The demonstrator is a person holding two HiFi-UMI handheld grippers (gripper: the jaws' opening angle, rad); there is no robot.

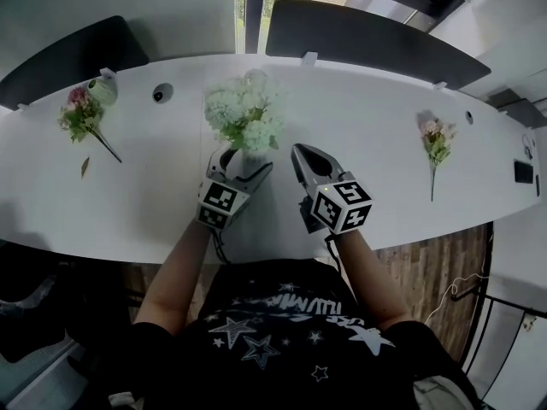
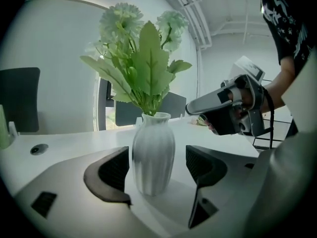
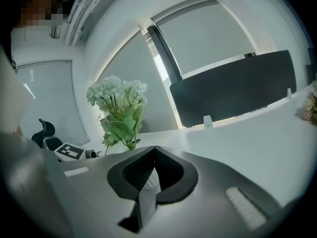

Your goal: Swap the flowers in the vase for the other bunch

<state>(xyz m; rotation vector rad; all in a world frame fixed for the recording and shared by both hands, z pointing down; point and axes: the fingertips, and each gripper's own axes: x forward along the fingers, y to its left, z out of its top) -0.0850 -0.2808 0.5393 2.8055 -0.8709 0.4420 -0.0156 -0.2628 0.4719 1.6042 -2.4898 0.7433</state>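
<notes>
A white ribbed vase (image 2: 153, 152) holding a bunch of white-green flowers (image 1: 244, 114) stands mid-table. My left gripper (image 1: 244, 166) is open, its jaws on either side of the vase's lower body with a gap on each side; the pads (image 2: 115, 168) do not touch it. Just right of the vase, my right gripper (image 1: 300, 150) is shut and holds nothing; it also shows in the left gripper view (image 2: 225, 108). One pink bunch (image 1: 83, 116) lies on the table at far left, another pink bunch (image 1: 436, 142) at right. In the right gripper view the flowers (image 3: 120, 110) rise beyond the shut jaws.
The white table (image 1: 154, 195) curves across the view, its near edge by the person's body. A small green pot (image 1: 102, 90) and a round grommet (image 1: 162, 93) sit at back left, and a loose leaf (image 1: 85, 167) lies near the left bunch. Dark panels (image 1: 359, 28) stand behind the table.
</notes>
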